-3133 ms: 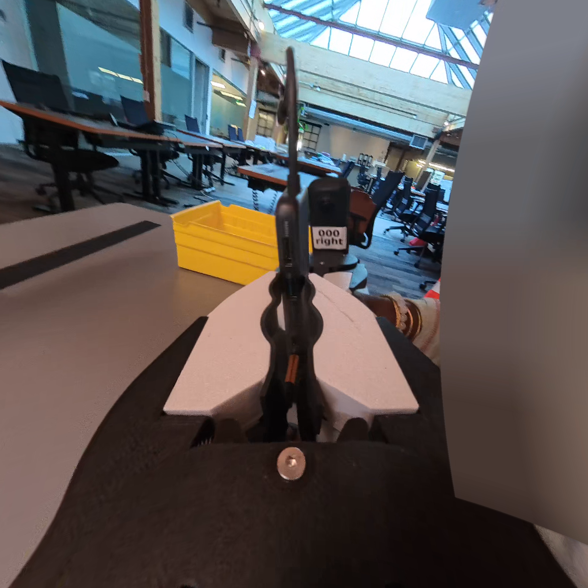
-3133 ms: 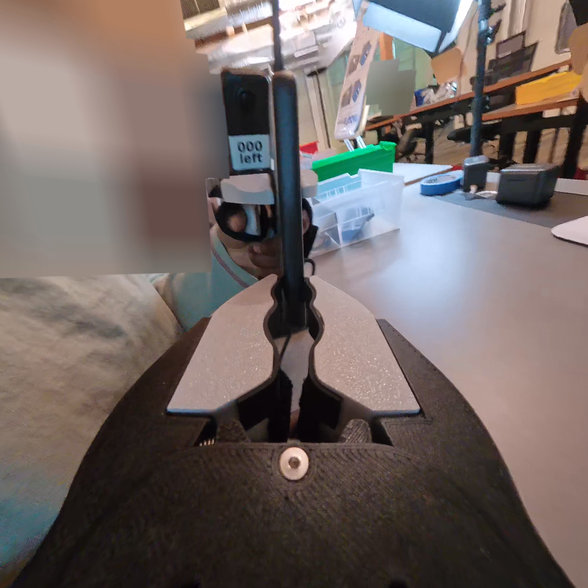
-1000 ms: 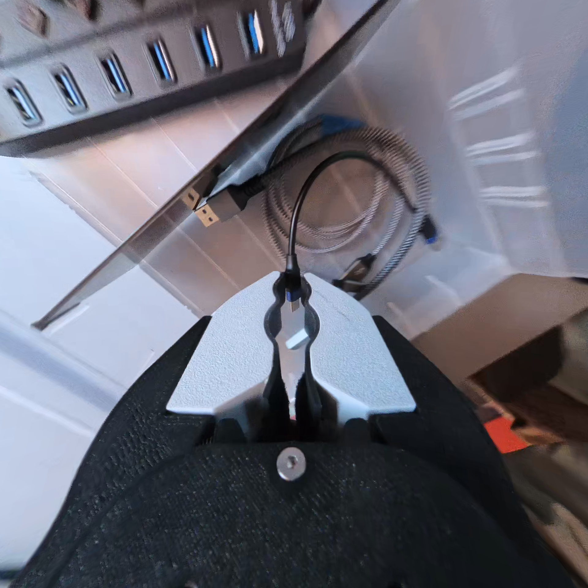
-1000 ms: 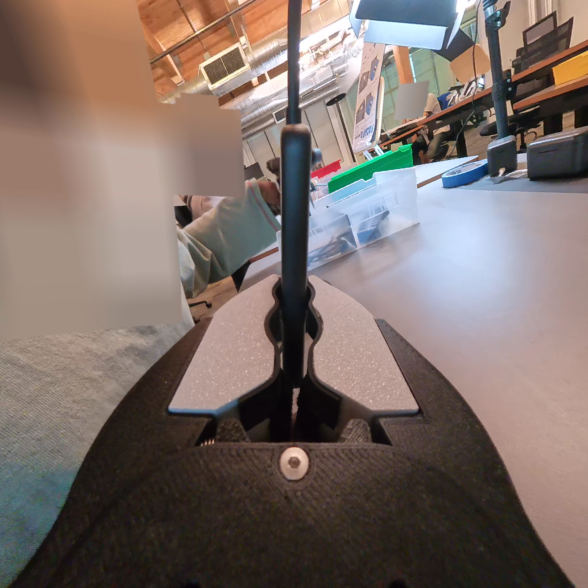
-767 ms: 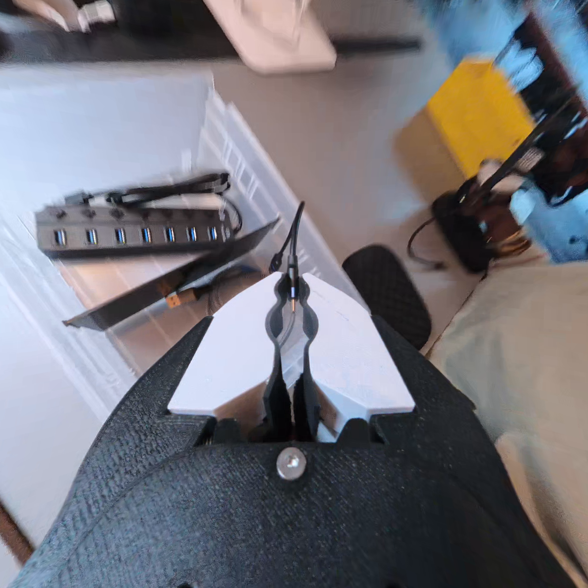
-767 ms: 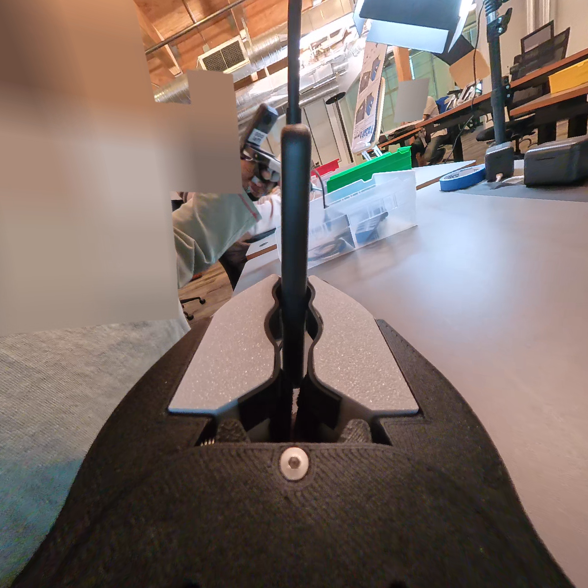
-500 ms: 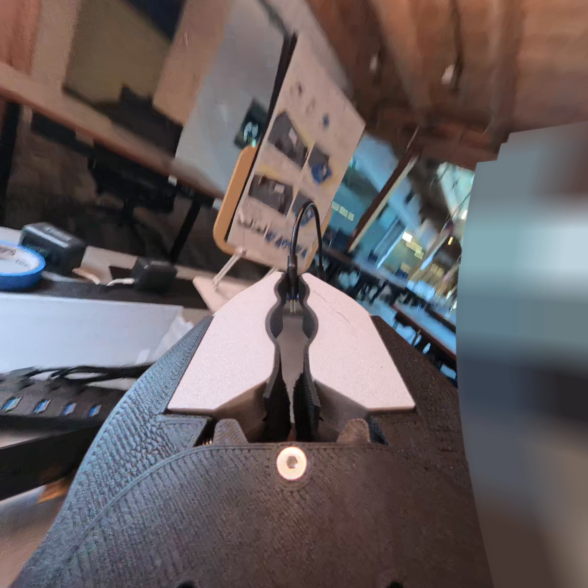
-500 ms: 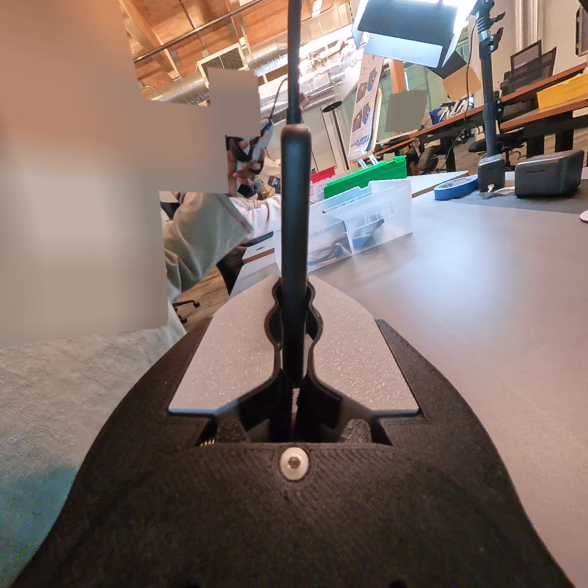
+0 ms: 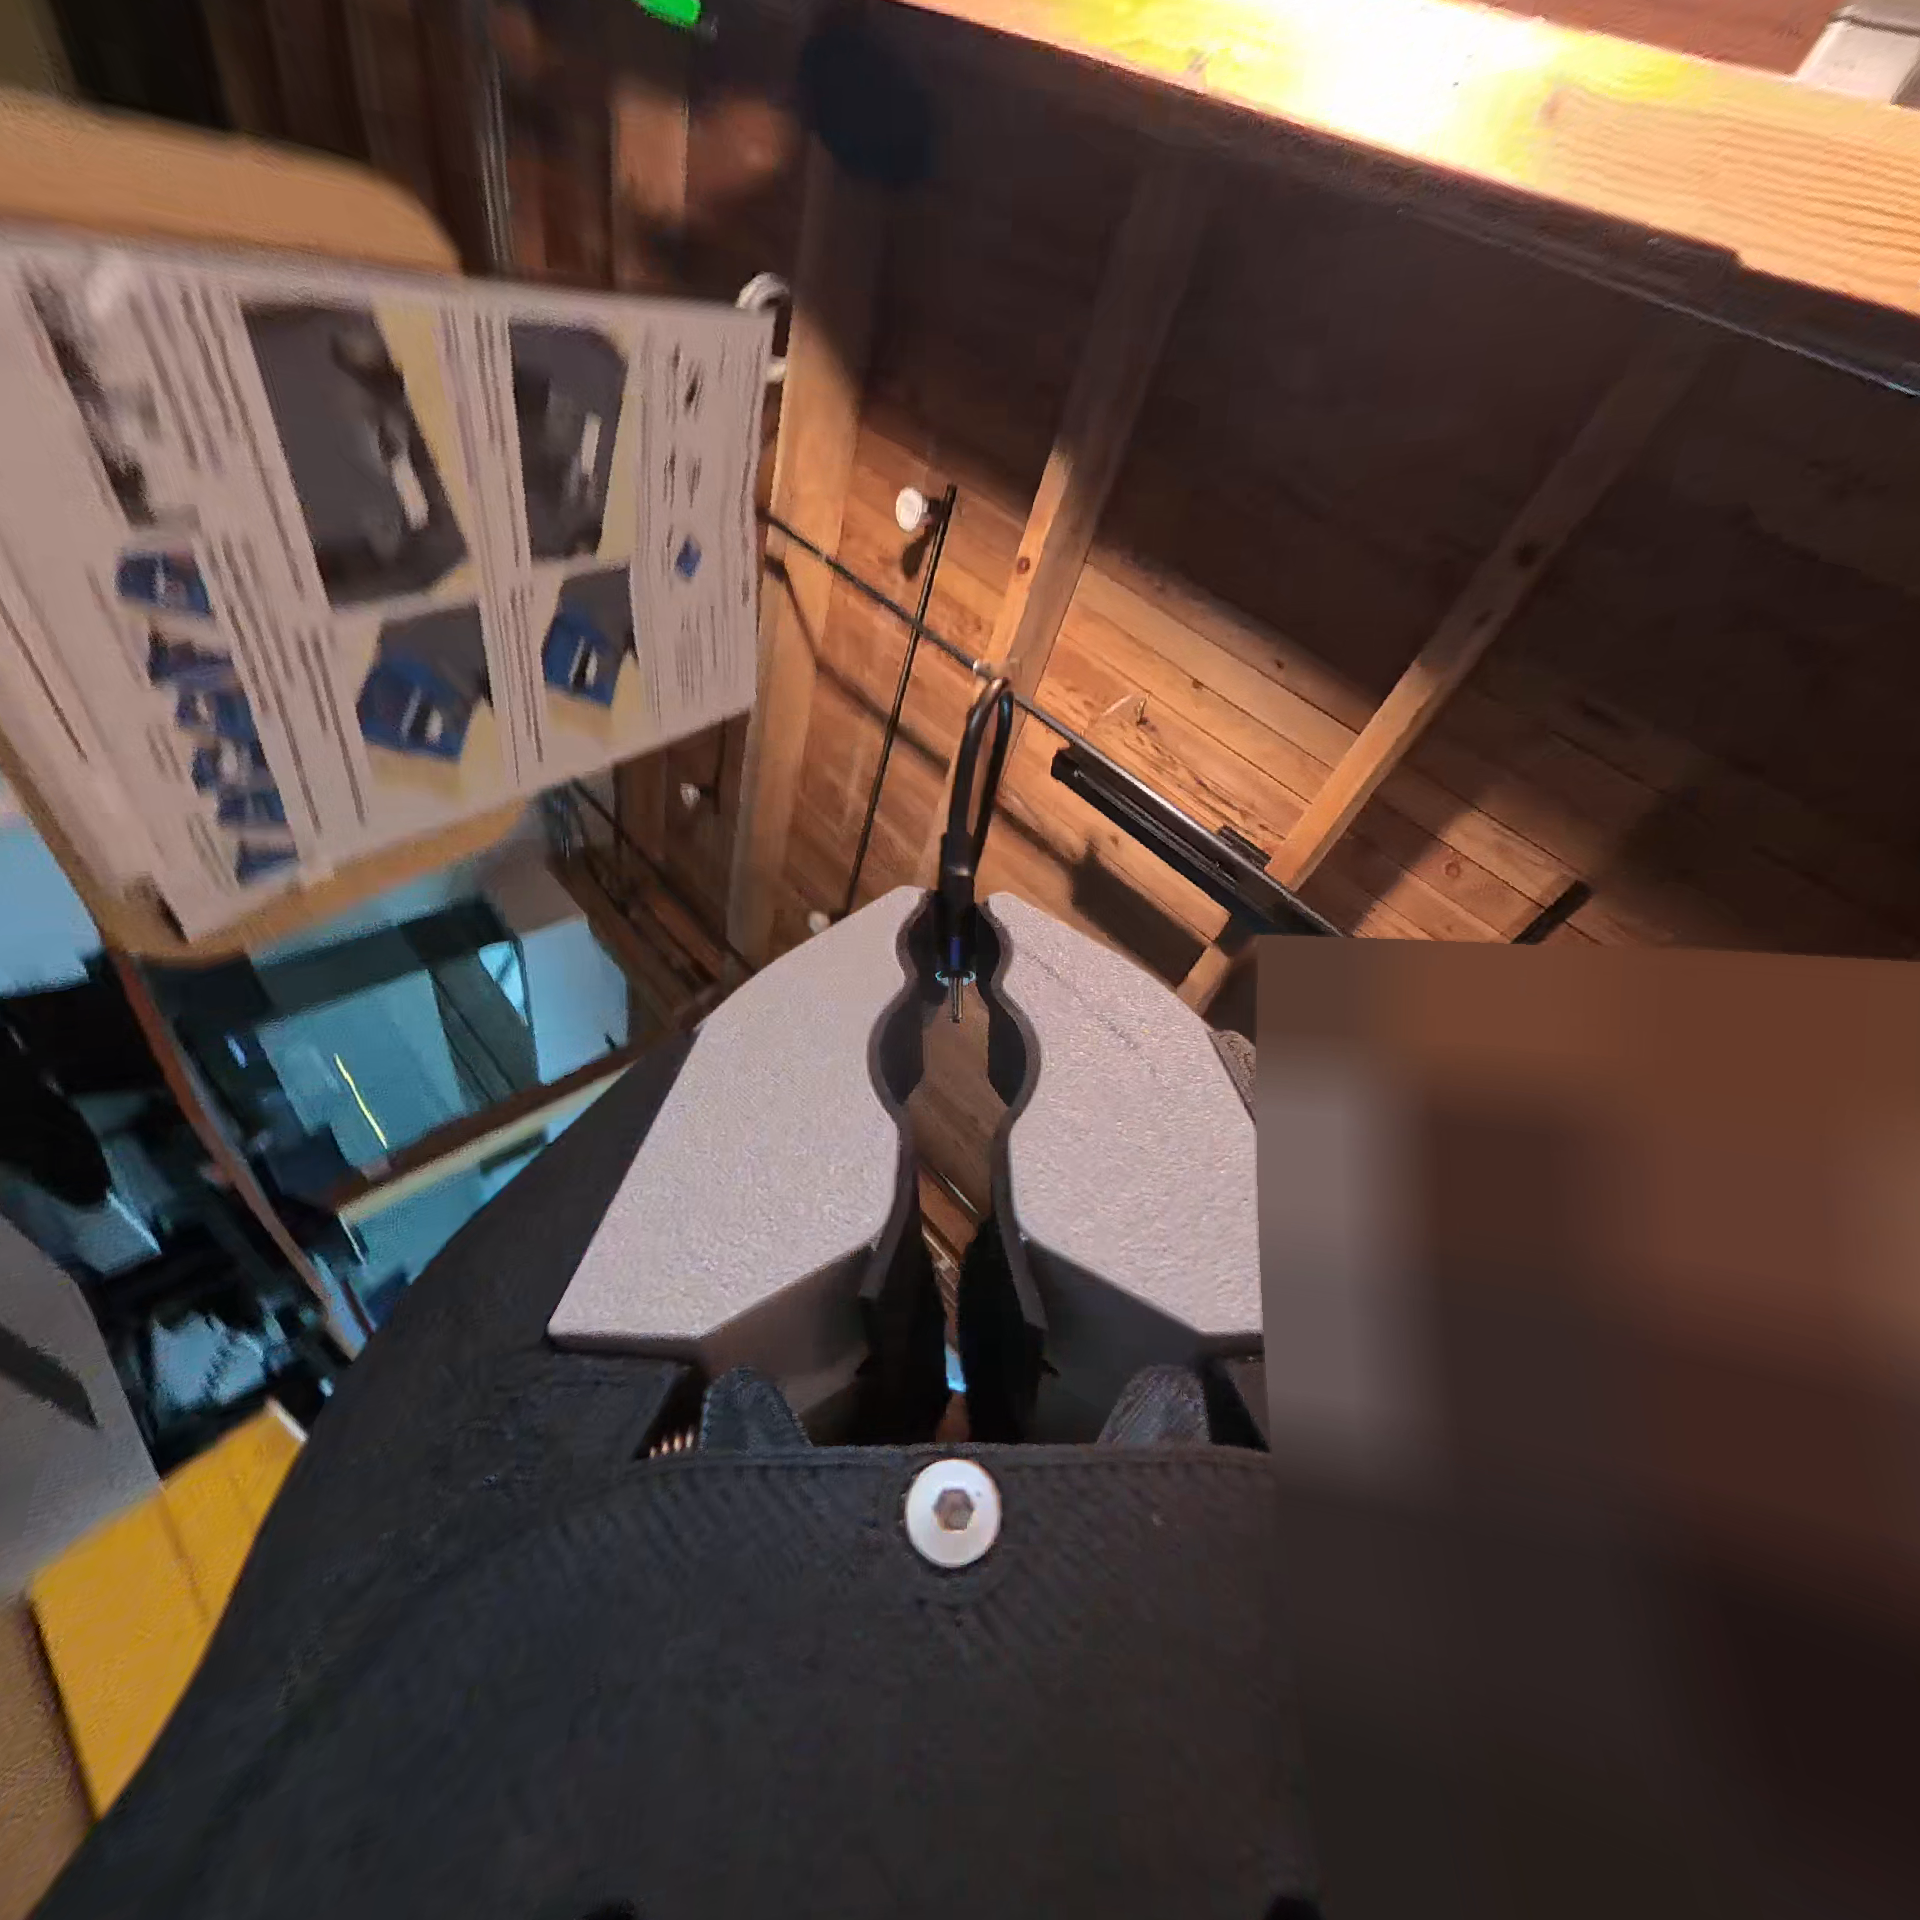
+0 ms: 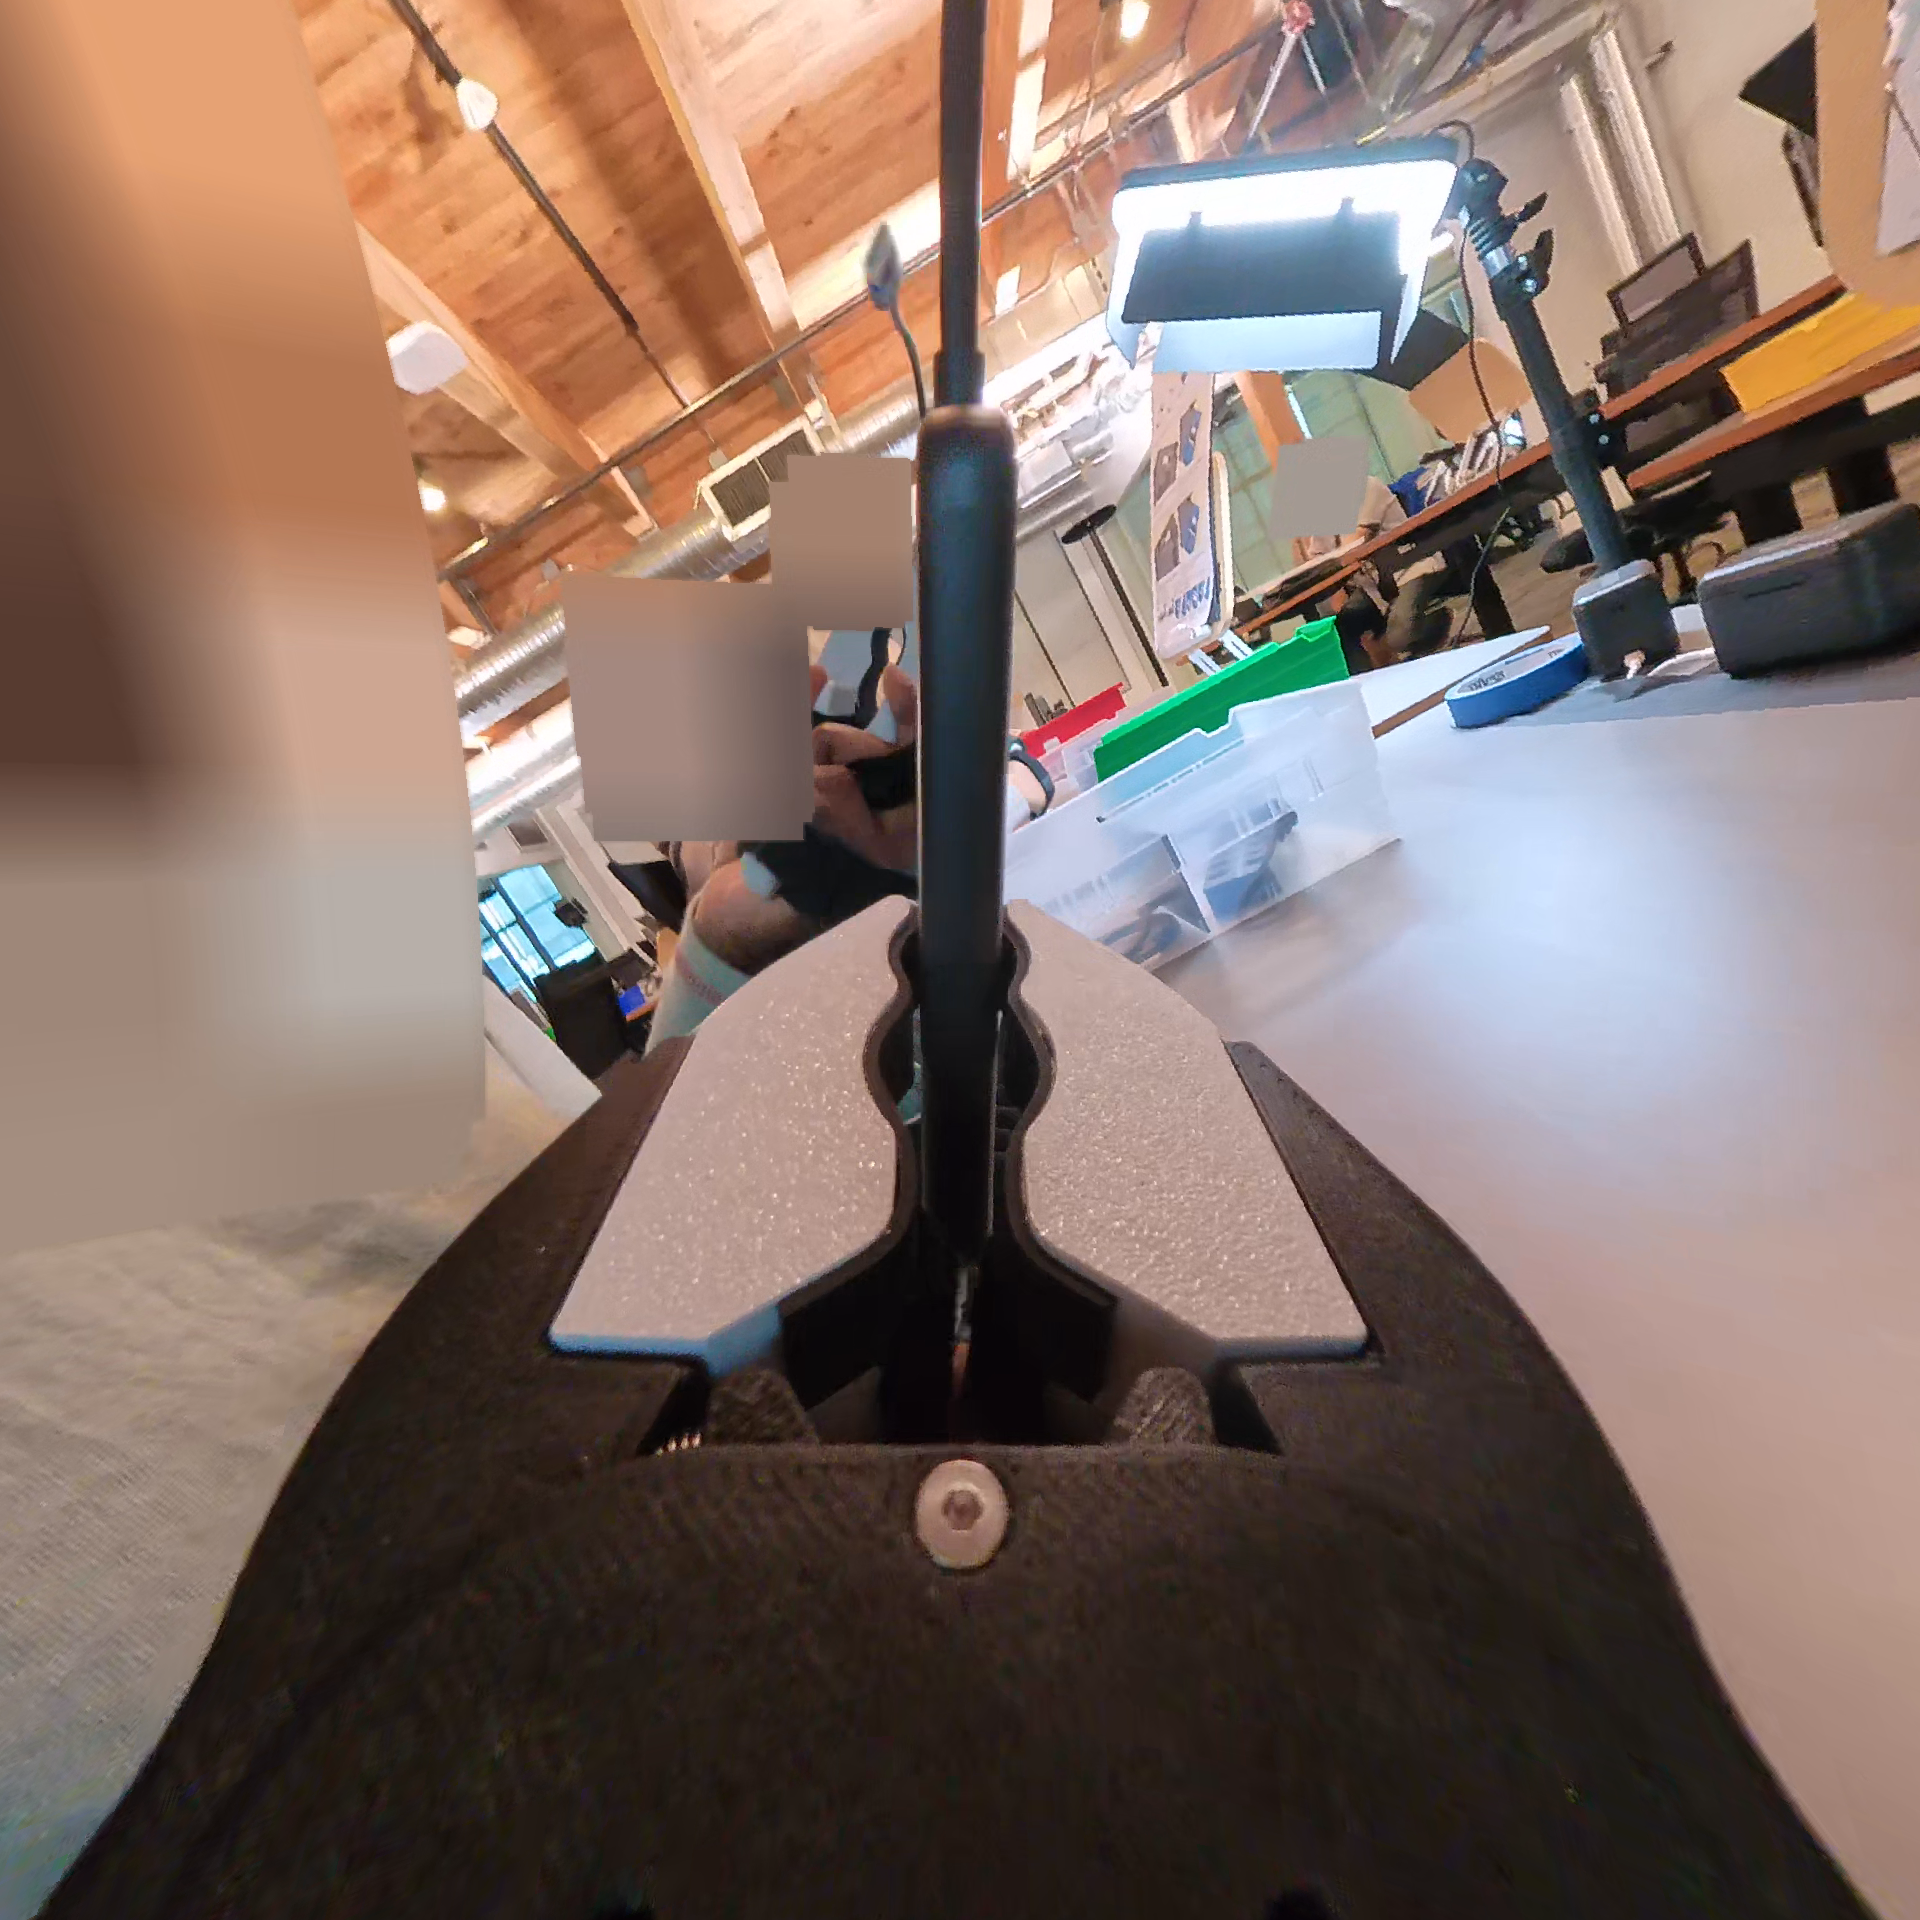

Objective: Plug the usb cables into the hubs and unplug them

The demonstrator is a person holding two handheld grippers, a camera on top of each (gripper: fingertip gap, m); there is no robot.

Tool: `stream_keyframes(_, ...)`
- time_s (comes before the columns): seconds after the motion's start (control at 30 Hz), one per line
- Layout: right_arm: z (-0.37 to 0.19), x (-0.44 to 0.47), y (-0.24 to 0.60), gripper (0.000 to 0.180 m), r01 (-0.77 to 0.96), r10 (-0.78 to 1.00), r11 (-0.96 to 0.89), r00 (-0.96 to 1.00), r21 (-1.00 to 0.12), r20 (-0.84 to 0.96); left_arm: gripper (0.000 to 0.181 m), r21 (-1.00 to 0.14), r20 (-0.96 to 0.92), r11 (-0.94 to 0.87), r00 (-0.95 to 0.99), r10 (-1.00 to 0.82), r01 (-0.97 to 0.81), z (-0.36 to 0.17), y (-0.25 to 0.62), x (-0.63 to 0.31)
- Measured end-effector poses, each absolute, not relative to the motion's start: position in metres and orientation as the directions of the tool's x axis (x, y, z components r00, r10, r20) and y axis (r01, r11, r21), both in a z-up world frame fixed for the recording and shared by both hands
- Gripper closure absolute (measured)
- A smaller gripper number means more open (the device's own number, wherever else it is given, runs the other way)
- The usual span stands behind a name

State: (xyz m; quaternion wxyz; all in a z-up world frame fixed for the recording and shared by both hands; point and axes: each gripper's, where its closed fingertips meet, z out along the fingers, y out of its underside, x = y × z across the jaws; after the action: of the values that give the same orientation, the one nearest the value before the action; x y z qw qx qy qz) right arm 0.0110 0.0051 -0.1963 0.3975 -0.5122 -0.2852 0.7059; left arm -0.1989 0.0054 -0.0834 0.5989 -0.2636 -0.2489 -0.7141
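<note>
My left gripper (image 9: 952, 920) points up at the wooden ceiling and is shut on the plug end of a thin black usb cable (image 9: 977, 790). The cable loops up and over above the tips. My right gripper (image 10: 958, 940) is shut on a slim dark hub (image 10: 961, 707), held upright and edge-on. The hub's own cord (image 10: 958, 208) runs up out of view. In the right wrist view, the left gripper (image 10: 860, 681) shows just behind the hub in a person's hand, partly hidden, with its cable (image 10: 906, 322) sticking up.
A clear plastic bin (image 10: 1309, 769) with cables stands on the grey table (image 10: 1558, 987), a green bin (image 10: 1226, 681) and a red one behind it. A blue tape roll (image 10: 1517, 681), a light stand (image 10: 1621, 613) and a black case (image 10: 1813, 587) are at the far right. A poster board (image 9: 395, 540) is on the left.
My left gripper lifted a black cable out of the clear bin and swung upward toward the ceiling. My right gripper kept hold of the hub and tilted up a little.
</note>
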Motion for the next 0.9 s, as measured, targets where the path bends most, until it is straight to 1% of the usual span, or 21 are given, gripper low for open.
stream_keyframes(0.07,-0.200,0.013,0.004,0.167,-0.265,0.828,-0.560,-0.150,-0.785,-0.540,0.174,0.048,0.692,-0.241,-0.206,-0.691,0.969,-0.089,0.009,-0.169)
stream_keyframes(0.1,-0.203,0.014,0.003,0.167,-0.258,0.815,-0.579,-0.136,-0.774,-0.564,0.174,0.028,0.710,-0.262,-0.204,-0.674,0.965,-0.094,0.011,-0.158)
stream_keyframes(0.17,-0.212,0.018,0.003,0.167,-0.236,0.787,-0.612,-0.090,-0.755,-0.610,0.174,-0.075,0.786,-0.297,-0.127,-0.605,0.952,-0.114,0.019,-0.139)
stream_keyframes(0.23,-0.220,0.026,0.004,0.167,-0.220,0.769,-0.630,-0.038,-0.745,-0.638,0.174,-0.196,0.847,-0.315,-0.002,-0.532,0.928,-0.139,0.022,-0.137)
stream_keyframes(0.27,-0.224,0.030,0.005,0.167,-0.214,0.764,-0.632,-0.009,-0.745,-0.645,0.174,-0.255,0.872,-0.294,0.088,-0.482,0.921,-0.155,0.024,-0.143)
stream_keyframes(0.3,-0.228,0.034,0.006,0.167,-0.207,0.762,-0.630,0.023,-0.749,-0.647,0.174,-0.289,0.894,-0.260,0.162,-0.418,0.922,-0.172,0.025,-0.152)
stream_keyframes(0.33,-0.230,0.037,0.008,0.167,-0.200,0.763,-0.624,0.051,-0.755,-0.644,0.174,-0.287,0.915,-0.236,0.193,-0.354,0.929,-0.187,0.024,-0.161)
stream_keyframes(0.4,-0.233,0.041,0.009,0.167,-0.190,0.767,-0.615,0.081,-0.765,-0.637,0.174,-0.224,0.953,-0.224,0.166,-0.253,0.948,-0.212,0.018,-0.167)
stream_keyframes(0.47,-0.234,0.040,0.009,0.167,-0.179,0.770,-0.611,0.091,-0.771,-0.632,0.174,-0.200,0.972,-0.212,0.167,-0.165,0.957,-0.234,0.012,-0.165)
stream_keyframes(0.63,-0.237,0.035,0.011,0.167,-0.159,0.779,-0.604,0.091,-0.781,-0.620,0.170,-0.147,0.987,-0.232,0.128,-0.092,0.961,-0.256,0.000,-0.150)
stream_keyframes(0.67,-0.237,0.034,0.011,0.167,-0.159,0.779,-0.604,0.088,-0.781,-0.621,0.168,-0.136,0.989,-0.239,0.119,-0.084,0.961,-0.257,0.000,-0.147)
stream_keyframes(0.73,-0.236,0.035,0.011,0.167,-0.162,0.780,-0.603,0.084,-0.781,-0.619,0.152,-0.108,0.994,-0.285,0.099,-0.046,0.952,-0.265,-0.005,-0.140)
stream_keyframes(0.77,-0.236,0.036,0.012,0.167,-0.165,0.782,-0.601,0.083,-0.782,-0.618,0.148,-0.097,0.995,-0.316,0.091,-0.033,0.944,-0.268,-0.008,-0.136)
stream_keyframes(0.83,-0.235,0.037,0.012,0.167,-0.172,0.784,-0.597,0.082,-0.783,-0.616,0.141,-0.099,0.995,-0.363,0.099,-0.019,0.926,-0.272,-0.016,-0.131)
stream_keyframes(0.87,-0.235,0.037,0.012,0.167,-0.175,0.785,-0.596,0.078,-0.784,-0.614,0.140,-0.130,0.991,-0.380,0.128,-0.030,0.916,-0.271,-0.021,-0.131)
stream_keyframes(0.9,-0.234,0.038,0.011,0.167,-0.179,0.788,-0.593,0.076,-0.785,-0.612,0.139,-0.193,0.981,-0.394,0.189,-0.047,0.899,-0.269,-0.025,-0.131)
